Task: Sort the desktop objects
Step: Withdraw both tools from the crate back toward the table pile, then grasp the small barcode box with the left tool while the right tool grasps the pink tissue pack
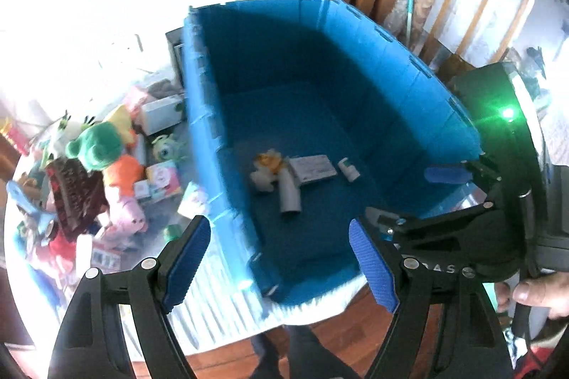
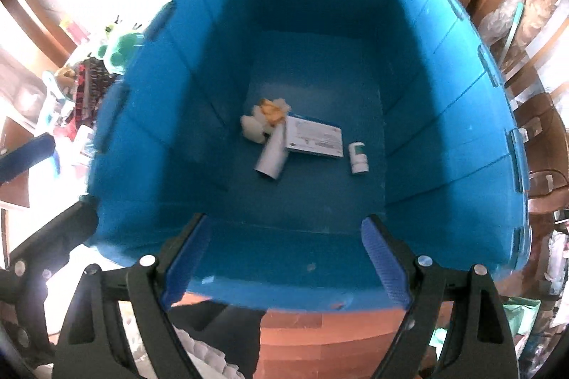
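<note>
Toy pile point(image 1: 96, 172) left of bin point(image 1: 419, 94)

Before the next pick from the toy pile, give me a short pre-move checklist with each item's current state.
1. Left gripper open and holding nothing: ok.
2. Right gripper open and holding nothing: ok.
3. Blue bin has room: ok; only a small plush, tube, card and little bottle lie on its floor.
4. Toy pile visible beside the bin: ok, left view only.
5. Next item easy to single out: cannot tell; the pile is blurred and tangled.
</note>
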### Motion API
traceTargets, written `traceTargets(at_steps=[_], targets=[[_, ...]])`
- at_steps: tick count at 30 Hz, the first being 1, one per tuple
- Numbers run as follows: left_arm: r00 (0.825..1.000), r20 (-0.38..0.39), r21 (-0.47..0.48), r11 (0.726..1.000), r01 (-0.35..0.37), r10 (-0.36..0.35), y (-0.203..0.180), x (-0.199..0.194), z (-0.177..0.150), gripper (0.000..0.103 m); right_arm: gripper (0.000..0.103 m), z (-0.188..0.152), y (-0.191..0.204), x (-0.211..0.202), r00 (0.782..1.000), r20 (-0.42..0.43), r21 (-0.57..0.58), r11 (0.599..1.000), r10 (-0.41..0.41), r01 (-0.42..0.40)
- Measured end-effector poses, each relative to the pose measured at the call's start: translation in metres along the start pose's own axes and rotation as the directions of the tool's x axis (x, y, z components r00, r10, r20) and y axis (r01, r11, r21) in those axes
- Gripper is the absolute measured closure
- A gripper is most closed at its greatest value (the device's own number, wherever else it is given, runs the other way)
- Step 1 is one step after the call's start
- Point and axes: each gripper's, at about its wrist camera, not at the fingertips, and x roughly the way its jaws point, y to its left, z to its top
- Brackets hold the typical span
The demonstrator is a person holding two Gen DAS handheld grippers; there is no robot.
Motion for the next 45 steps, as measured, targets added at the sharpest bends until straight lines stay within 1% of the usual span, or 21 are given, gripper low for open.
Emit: traceTargets(at_steps=[5,10,16,20,24,28,32,35,38,41,45], targets=[[0.999,0.022,-0.018,1.0,-0.024,0.025,0.028,-0.025,-0.026,0.022,0.016,-0.017,0.045,-0.021,0.999,0.045,-0.021,1.0,0.014,-0.013],[0.998,0.037,-0.059,0.997,-0.054,0.056,0.061,-0.042,-0.047,0.022,0.016,-0.026,0.087,-0.031,0.998,0.064,-0.065,0.998,0.027,-0.023],[0.992,0.058,-0.128,0.987,-0.1,0.108,0.111,-0.056,-0.071,0.022,0.016,-0.023,0.133,-0.033,0.995,0.086,-0.116,0.993,0.048,-0.038],[0.988,0.037,-0.187,0.972,-0.139,0.148,0.143,-0.054,-0.08,0.022,0.016,-0.017,0.161,-0.029,0.994,0.082,-0.152,0.987,0.072,-0.059],[0.984,0.031,-0.232,0.959,-0.166,0.178,0.165,-0.055,-0.086,0.022,0.016,-0.009,0.187,-0.023,0.994,0.068,-0.205,0.977,0.08,-0.065],[0.977,0.025,-0.287,0.937,-0.196,0.212,0.187,-0.055,-0.089,0.022,0.016,0.007,0.208,-0.016,0.992,0.068,-0.247,0.965,0.111,-0.091],[0.965,0.02,-0.337,0.91,-0.241,0.263,0.209,-0.055,-0.095,0.022,0.016,0.024,0.233,-0.004,0.987,0.073,-0.296,0.948,0.14,-0.113],[0.951,0.022,-0.371,0.886,-0.278,0.308,0.225,-0.055,-0.1,0.022,0.016,0.035,0.254,0.005,0.984,0.075,-0.35,0.929,0.159,-0.124],[0.937,0.02,-0.387,0.867,-0.314,0.348,0.24,-0.053,-0.106,0.022,0.016,0.046,0.278,0.017,0.98,0.079,-0.405,0.904,0.182,-0.135],[0.923,0.018,-0.403,0.848,-0.345,0.384,0.255,-0.051,-0.112,0.022,0.016,0.053,0.293,0.034,0.973,0.055,-0.422,0.888,0.225,-0.182],[0.92,0.01,-0.435,0.83,-0.349,0.392,0.278,-0.039,-0.128,0.021,0.016,0.056,0.31,0.057,0.966,0.032,-0.429,0.877,0.255,-0.217]])
